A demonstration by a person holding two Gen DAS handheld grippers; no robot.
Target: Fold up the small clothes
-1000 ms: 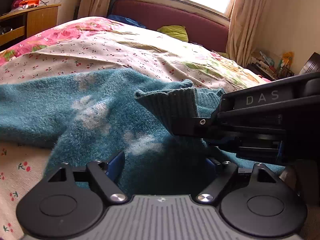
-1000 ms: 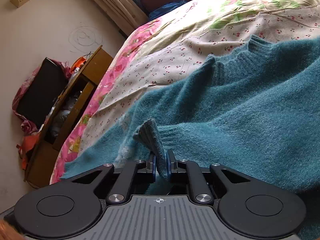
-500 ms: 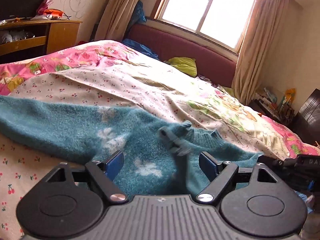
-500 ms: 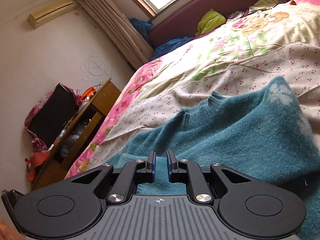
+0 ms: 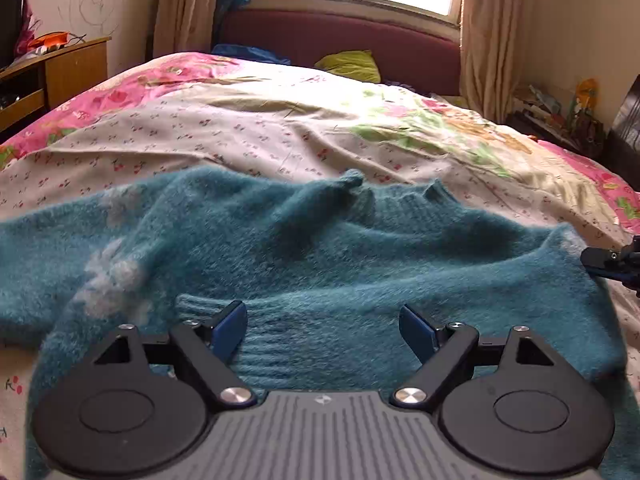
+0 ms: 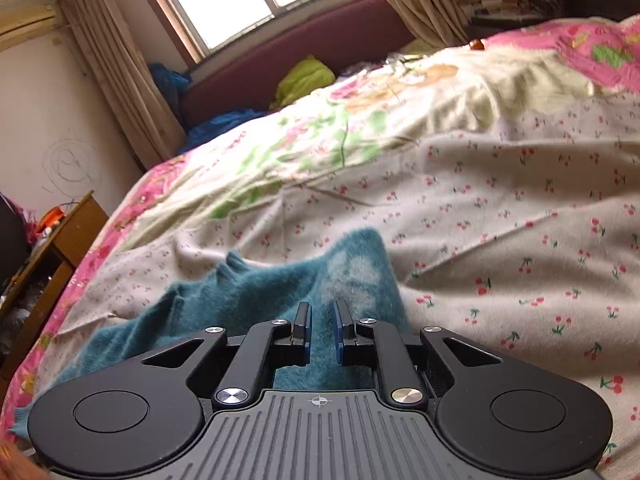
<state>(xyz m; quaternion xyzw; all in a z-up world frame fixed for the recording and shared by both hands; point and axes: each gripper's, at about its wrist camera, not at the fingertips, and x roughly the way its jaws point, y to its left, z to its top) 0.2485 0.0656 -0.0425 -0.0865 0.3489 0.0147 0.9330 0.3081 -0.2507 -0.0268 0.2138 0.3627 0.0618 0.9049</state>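
**While low over the sweater, gripping nothing**

Spread across the bed [image 5: 280, 128] on its cherry-print sheet: a fuzzy teal sweater [image 5: 320, 248], lying mostly flat, with pale flower patches [image 5: 108, 280] toward its left side. At its far edge, a ribbed neck [image 5: 400, 196], slightly rumpled. At its near edge, a ribbed cuff [image 5: 200, 306], folded in over the body.

Just above the sweater's near edge, the left tool [image 5: 322, 326], blue fingers [image 5: 228, 330] spread wide apart, with only knit showing in the gap. Cuff right beside the left finger; cannot tell whether touching.

At the sweater's right edge, the right tool [image 5: 612, 266], poking in from the side in the left wrist view. From the right wrist view, the same tool [image 6: 322, 326] low over a sweater corner [image 6: 248, 292] carrying a pale patch [image 6: 352, 276]. Fingers drawn near each other but parted by a narrow gap, knit visible through it and nothing pinched.

Beyond the sweater, toward the head of the bed: a lime-green pillow [image 5: 350, 65] against a maroon headboard [image 5: 340, 40]. Left of the sweater, off the bed: a wooden cabinet [image 5: 76, 64].
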